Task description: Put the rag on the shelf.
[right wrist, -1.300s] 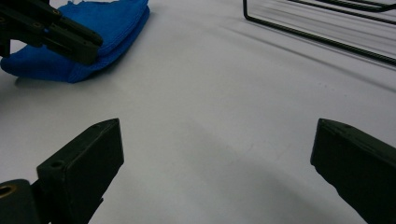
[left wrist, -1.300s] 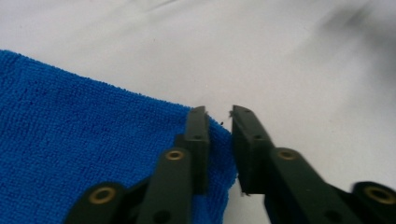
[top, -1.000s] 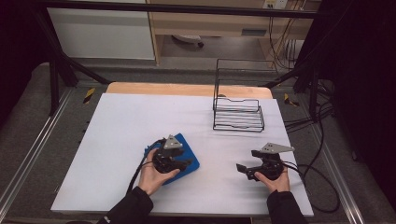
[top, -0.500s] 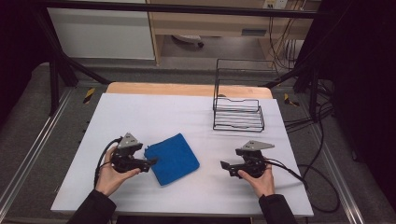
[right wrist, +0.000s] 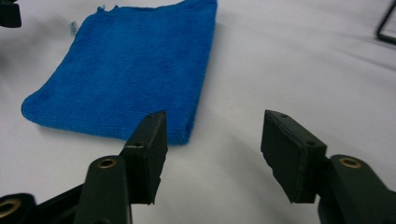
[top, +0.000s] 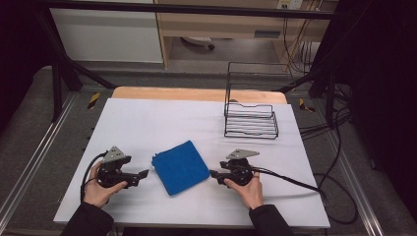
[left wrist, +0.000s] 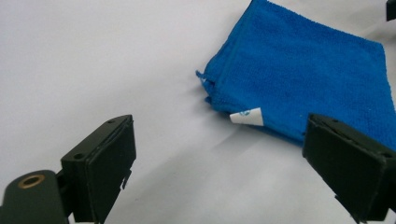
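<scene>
On the white desk (top: 147, 123) lies a blue cloth (top: 180, 166), folded into a flat square. It sits near the front edge of the desk, between the 2 grippers. It looks soft and fuzzy, like a towel. A small white tag (left wrist: 247, 116) sticks out from its folded corner, and a little blue thread pokes out there too.

The left gripper (top: 140, 176) is held low in the person's left hand (top: 98, 189). It lies almost flat and points right at the cloth. Its jaws have just been opening and now stand wide apart. Nothing is between them. The tagged corner of the cloth is just in front of them.

The right gripper (top: 214, 175) is held low in the right hand (top: 248, 189) and points left at the cloth. Its jaws have just been closing, but there is a gap between them and they hold nothing. The cloth's near corner is just in front of its left jaw. I cannot tell if they touch.

A black wire rack (top: 251, 115) stands at the back right of the desk, well apart from the cloth. Its thin bars make a box shape with a tall back. A black cable (top: 295, 182) trails from the right gripper across the desk and off the right edge. Lots of bare white desk lies behind the cloth and to the left.
</scene>
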Demonstrator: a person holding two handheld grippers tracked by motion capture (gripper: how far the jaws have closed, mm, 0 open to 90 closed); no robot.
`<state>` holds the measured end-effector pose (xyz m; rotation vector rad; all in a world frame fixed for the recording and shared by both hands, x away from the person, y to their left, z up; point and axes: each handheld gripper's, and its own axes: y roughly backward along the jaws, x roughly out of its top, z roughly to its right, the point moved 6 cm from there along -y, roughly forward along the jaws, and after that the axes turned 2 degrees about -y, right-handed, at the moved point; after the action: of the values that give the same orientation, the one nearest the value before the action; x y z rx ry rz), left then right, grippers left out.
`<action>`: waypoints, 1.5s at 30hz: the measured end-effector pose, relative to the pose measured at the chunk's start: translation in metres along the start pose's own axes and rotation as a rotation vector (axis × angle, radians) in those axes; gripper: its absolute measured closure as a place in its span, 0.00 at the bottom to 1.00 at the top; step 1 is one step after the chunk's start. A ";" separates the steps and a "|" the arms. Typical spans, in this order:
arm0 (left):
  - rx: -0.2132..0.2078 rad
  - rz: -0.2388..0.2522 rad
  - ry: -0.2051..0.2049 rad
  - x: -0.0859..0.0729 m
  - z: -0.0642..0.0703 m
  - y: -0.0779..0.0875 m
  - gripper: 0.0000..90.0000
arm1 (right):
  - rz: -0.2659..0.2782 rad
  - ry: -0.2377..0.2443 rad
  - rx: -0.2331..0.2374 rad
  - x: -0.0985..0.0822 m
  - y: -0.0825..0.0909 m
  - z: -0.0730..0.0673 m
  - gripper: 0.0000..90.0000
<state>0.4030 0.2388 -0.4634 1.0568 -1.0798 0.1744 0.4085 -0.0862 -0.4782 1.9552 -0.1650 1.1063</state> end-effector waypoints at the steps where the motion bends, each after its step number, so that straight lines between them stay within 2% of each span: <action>1: 0.001 0.003 0.004 0.000 0.000 0.001 0.11 | -0.008 -0.004 -0.001 0.000 -0.005 -0.003 0.53; 3: -0.001 0.008 0.004 -0.001 0.000 0.002 0.11 | -0.014 0.000 -0.003 0.000 -0.009 -0.006 0.55; 7: 0.006 0.008 0.006 -0.002 -0.001 0.002 0.11 | -0.025 0.001 -0.024 0.001 -0.019 -0.012 0.67; 8: 0.007 0.006 0.006 -0.002 -0.002 0.002 0.11 | -0.028 -0.014 -0.019 0.000 -0.021 -0.013 0.73; 10: 0.008 0.009 0.009 -0.002 -0.003 0.002 0.11 | -0.032 -0.020 -0.025 -0.001 -0.021 -0.013 0.74; 11: 0.008 0.010 0.013 -0.002 -0.003 0.003 0.11 | -0.032 -0.026 -0.040 -0.002 -0.021 -0.012 0.79; 18: 0.014 0.008 0.008 -0.002 -0.003 0.002 0.12 | -0.045 -0.079 -0.026 -0.006 -0.028 -0.015 0.89; 25: 0.017 0.010 0.016 -0.002 -0.004 0.003 0.12 | -0.045 -0.078 -0.012 -0.004 -0.024 -0.015 0.97; 28: 0.014 0.011 0.016 -0.002 -0.004 0.003 0.12 | -0.040 -0.052 -0.004 0.004 -0.010 -0.013 0.98; 32: 0.009 0.009 0.018 -0.002 -0.003 0.003 0.12 | -0.069 -0.031 -0.014 0.008 0.002 -0.006 0.98; 34: 0.005 0.007 0.018 -0.002 -0.002 0.003 0.12 | -0.084 -0.037 -0.021 0.008 0.011 0.002 0.98; 36: -0.004 0.007 0.019 0.000 0.000 0.001 0.16 | -0.112 -0.028 -0.046 0.006 0.019 0.017 0.97; 40: -0.025 0.004 0.011 0.013 0.007 -0.006 0.21 | -0.109 0.011 -0.090 0.005 0.021 0.032 0.97; 41: -0.046 0.009 0.014 0.018 0.012 -0.009 0.21 | -0.109 0.011 -0.090 0.005 0.021 0.032 0.97; 45: -0.063 -0.008 0.004 0.035 0.028 -0.027 0.30 | -0.097 0.020 -0.112 0.004 0.016 0.040 0.97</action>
<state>0.4187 0.1907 -0.4511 1.0044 -1.0708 0.1349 0.4285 -0.1242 -0.4747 1.8334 -0.1174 1.0308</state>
